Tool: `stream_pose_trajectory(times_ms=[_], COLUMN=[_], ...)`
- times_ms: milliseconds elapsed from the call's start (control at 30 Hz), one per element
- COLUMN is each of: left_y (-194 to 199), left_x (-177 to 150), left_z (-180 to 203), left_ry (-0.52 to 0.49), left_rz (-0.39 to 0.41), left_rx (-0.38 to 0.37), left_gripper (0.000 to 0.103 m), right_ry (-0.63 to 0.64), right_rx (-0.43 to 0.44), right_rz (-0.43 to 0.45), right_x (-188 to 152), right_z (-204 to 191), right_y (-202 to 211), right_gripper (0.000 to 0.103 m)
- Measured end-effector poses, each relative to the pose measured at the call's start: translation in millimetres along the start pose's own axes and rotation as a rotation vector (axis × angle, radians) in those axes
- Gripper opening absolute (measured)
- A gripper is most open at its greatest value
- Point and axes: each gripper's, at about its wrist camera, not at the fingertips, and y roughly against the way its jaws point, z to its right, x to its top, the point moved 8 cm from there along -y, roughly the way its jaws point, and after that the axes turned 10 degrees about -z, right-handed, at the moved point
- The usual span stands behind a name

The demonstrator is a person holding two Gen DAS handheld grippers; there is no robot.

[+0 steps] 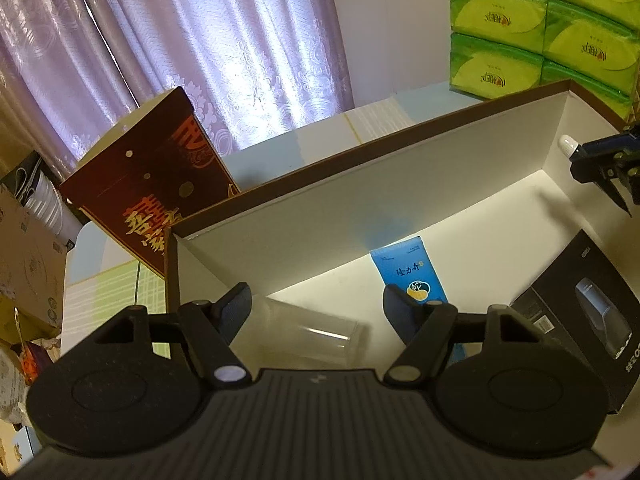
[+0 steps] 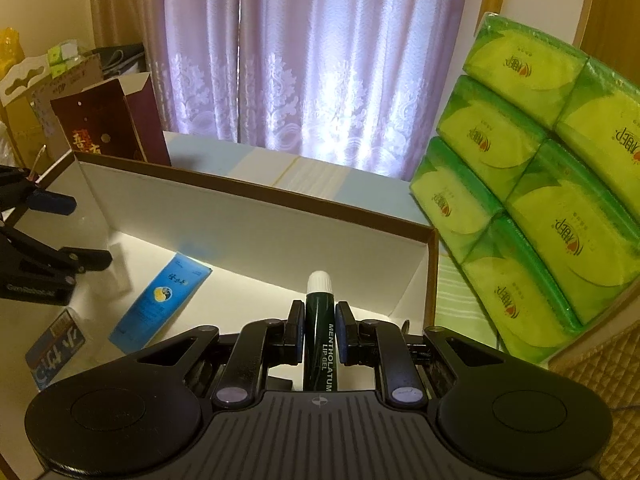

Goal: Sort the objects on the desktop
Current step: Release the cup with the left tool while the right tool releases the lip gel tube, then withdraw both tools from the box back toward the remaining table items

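Note:
A wide, shallow white box (image 1: 304, 216) with a brown rim holds the sorted items. My left gripper (image 1: 316, 304) is open above its floor, and a clear plastic cup (image 1: 308, 332) lies on its side between the fingers. A blue carton (image 1: 412, 276) lies flat further in, with a black product box (image 1: 580, 312) to the right. My right gripper (image 2: 320, 316) is shut on a dark green lip gel tube (image 2: 319, 300) with a white cap, held over the box's right end (image 2: 420, 264). In the right wrist view, the left gripper (image 2: 76, 230) shows at the left edge.
Stacked green tissue packs (image 2: 520, 184) stand just right of the box. A dark red gift carton (image 1: 160, 184) leans behind its left corner. Cardboard boxes and bags (image 1: 28, 264) crowd the far left. A small blue packet (image 2: 56, 344) lies near the blue carton (image 2: 160, 300). Purple curtains hang behind.

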Motion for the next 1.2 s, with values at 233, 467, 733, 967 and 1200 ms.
stream_pose_trajectory(times_ms=[233, 467, 733, 967, 1200], left_y=[5.5, 14.2, 30.8, 62.0, 98.7], left_x=[-1.2, -3.9, -13.1, -25.1, -40.7], left_z=[-6.3, -9.5, -11.7, -12.5, -12.3], left_ry=[0.019, 0.031, 0.068, 0.156, 0.221], left_rz=[0.0, -0.002, -0.005, 0.01, 0.047], left_rx=[0.0, -0.013, -0.052, -0.09, -0.079], left_gripper=[0.069, 0.074, 0.084, 0.092, 0.096], right_ry=[0.013, 0.011, -0.014, -0.047, -0.126], right_rx=[0.005, 0.035, 0.073, 0.093, 0.085], right_rz=[0.019, 0.033, 0.081, 0.094, 0.086], right_x=[1.7, -4.6, -16.4, -31.6, -48.4], right_z=[0.1, -6.7, -21.0, -30.3, -30.5], right_y=[5.1, 16.8, 42.5, 61.5, 82.1], right_gripper=[0.013, 0.056, 0.096, 0.101, 0.101])
